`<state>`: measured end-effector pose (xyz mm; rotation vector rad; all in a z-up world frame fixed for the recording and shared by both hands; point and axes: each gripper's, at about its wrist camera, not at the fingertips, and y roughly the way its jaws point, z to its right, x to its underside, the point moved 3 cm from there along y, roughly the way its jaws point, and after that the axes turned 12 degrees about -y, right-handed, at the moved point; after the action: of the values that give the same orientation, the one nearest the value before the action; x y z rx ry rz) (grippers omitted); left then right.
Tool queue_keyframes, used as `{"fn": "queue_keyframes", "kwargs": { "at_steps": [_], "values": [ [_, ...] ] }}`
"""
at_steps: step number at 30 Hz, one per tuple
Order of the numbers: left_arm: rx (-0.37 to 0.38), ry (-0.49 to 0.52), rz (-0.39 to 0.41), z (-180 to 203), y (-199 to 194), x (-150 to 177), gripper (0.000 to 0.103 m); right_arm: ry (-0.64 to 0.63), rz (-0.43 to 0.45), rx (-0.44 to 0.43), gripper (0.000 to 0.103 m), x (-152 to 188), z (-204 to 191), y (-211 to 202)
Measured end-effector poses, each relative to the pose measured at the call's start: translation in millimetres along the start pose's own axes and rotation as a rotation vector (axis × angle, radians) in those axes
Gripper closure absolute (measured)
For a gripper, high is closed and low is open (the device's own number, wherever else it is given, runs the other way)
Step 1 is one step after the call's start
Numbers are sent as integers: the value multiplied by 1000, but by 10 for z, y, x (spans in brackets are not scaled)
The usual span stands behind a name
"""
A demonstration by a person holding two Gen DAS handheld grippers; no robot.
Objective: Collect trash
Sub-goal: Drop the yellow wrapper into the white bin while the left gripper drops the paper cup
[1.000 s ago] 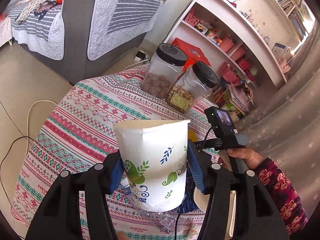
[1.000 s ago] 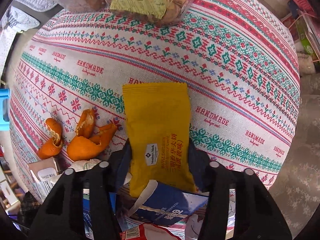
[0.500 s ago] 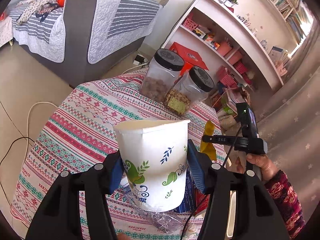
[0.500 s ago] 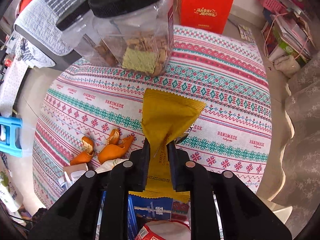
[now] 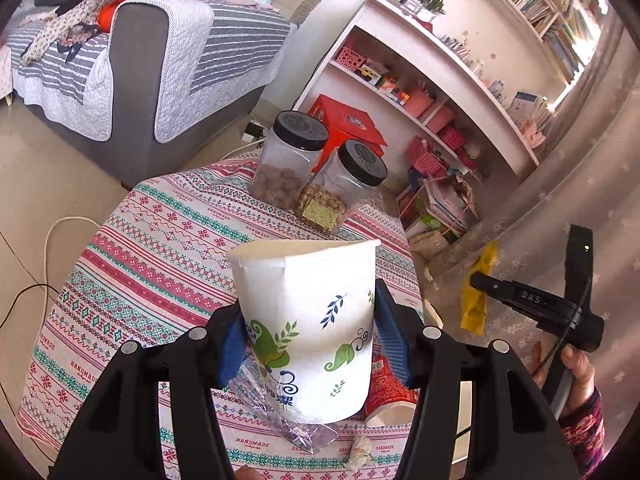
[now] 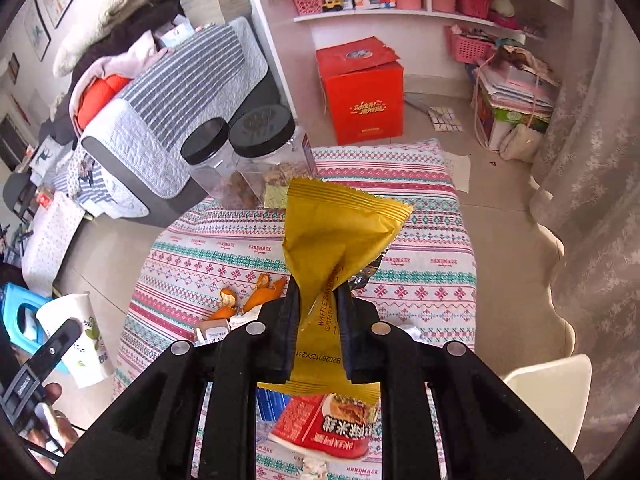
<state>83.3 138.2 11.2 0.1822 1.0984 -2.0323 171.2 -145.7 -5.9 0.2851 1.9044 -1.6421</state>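
A: The yellow wrapper is pinched between the closed jaws of the right gripper, held up in the air above the patterned tablecloth. Only its lower part is clamped; the upper part fans out loose and creased above the pads.

B: So a narrow hold on slick foil. I'd judge it could slide out if the hand swings fast.

A: Likely. And the paper cup it presumably goes into is clamped between the blue pads of the left gripper, upright, mouth up, over the near edge of the tablecloth. From the left wrist view the wrapper hangs off to the right of the cup, well apart from it, beyond the cloth's edge.

B: Then a slip there would drop it on the floor, not the cloth.

A: Yes. Also the flared top looks about as wide as the cup's mouth, so it may catch on the rim and hang over instead of falling in.

B: Can the cup itself give?

A: It's thin paper; pushing the wrapper down could tilt it in the pads. Still lying on the tablecloth are orange peel and a red packet, both nearer than the two black-lidded jars at the cloth's far end.
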Motion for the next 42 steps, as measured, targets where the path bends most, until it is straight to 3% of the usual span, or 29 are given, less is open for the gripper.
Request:
{"fn": "queue_keyframes", "kwargs": {
  "at_steps": [6,11,16,17,19,21,22,23,24,26,31,38,42],
  "values": [
    [24,57,3,179,-93,162,47,122,77,45,85,520,423,-598],
    [44,107,8,353,-138,328,47,241,128,167,85,1071,933,-933],
    [48,164,1,577,-124,525,47,376,75,340,84,1724,1496,-857],
    [46,175,2,621,-114,562,47,395,64,381,81,1836,1595,-806],
    [36,208,8,732,-80,652,47,430,49,474,63,2049,1751,-704],
    [25,243,14,830,-36,763,47,465,17,521,57,2221,1864,-616],
    [23,253,9,877,5,818,47,489,-2,505,56,2271,1912,-583],
    [24,262,0,918,47,883,47,515,1,475,47,2304,1944,-587],
    [24,273,-9,965,96,962,47,534,19,464,32,2348,1991,-645],
    [24,290,-32,1066,187,1143,47,551,79,501,17,2349,2049,-824],
    [82,327,-96,1511,423,1564,46,563,203,536,9,2339,2149,-1304],
    [162,372,-194,2282,819,2035,46,632,343,414,7,2571,2426,-1868],
    [191,402,-267,2681,1126,2351,46,694,356,400,7,2744,2612,-2016]
  ]
}}
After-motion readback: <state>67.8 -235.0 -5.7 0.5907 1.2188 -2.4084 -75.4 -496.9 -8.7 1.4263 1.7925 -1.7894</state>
